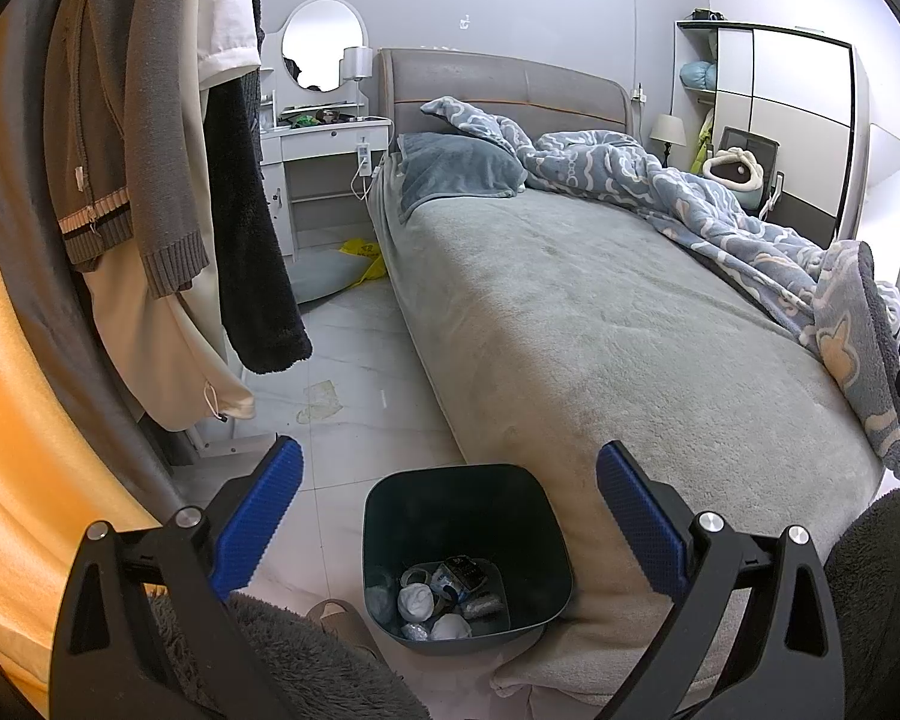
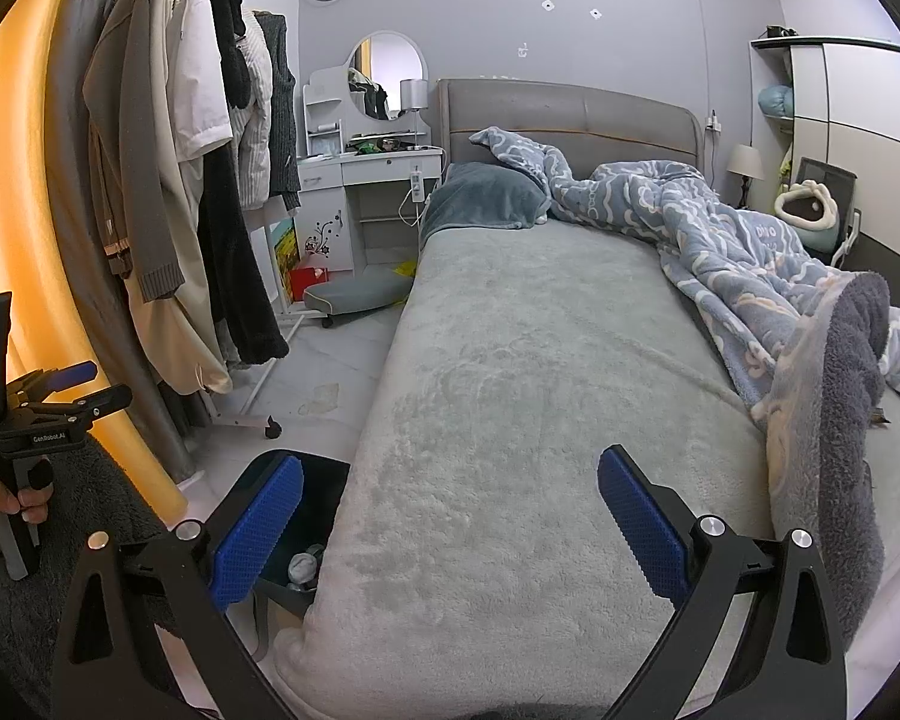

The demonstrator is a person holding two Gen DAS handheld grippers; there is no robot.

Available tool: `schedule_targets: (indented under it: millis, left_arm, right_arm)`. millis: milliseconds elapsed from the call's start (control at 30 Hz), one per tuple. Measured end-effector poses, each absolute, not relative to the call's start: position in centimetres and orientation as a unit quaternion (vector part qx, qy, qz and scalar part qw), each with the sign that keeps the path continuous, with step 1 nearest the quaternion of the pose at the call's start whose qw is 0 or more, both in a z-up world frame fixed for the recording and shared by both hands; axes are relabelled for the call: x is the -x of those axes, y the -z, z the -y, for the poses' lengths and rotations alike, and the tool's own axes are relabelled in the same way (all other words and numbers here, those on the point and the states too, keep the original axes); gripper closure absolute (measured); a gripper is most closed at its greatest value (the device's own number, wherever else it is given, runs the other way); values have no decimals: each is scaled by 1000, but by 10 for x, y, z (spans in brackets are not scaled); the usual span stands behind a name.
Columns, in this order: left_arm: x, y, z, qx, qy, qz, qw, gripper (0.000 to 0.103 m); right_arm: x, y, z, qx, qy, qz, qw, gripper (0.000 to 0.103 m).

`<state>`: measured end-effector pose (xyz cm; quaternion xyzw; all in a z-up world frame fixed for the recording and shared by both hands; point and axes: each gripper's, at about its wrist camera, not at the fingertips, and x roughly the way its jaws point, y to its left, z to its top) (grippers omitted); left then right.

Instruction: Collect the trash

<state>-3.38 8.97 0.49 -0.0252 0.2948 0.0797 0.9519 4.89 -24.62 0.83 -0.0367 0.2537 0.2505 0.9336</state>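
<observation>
Both tools are hanging wide open and empty, the left tool directly above the bin of trash beside the bed, the right tool over the bed; a careless descent is risking tipping the bin.

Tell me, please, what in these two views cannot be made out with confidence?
- Trash bin, right wrist view: mostly hidden by the bed edge and the right gripper.
- Bin contents, left wrist view: crumpled items, types unclear.
- Floor stain or scrap, left wrist view: too faint to identify.
- Dresser-top clutter: too small.
</observation>
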Motion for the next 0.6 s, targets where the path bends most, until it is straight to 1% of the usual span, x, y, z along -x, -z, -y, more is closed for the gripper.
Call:
schedule_targets:
  millis: [600]
  left_arm:
    - [34, -5, -90, 28, -79, -294, 952, 3]
  right_arm:
    - [-49, -9, 246, 37, -250, -254, 933, 3]
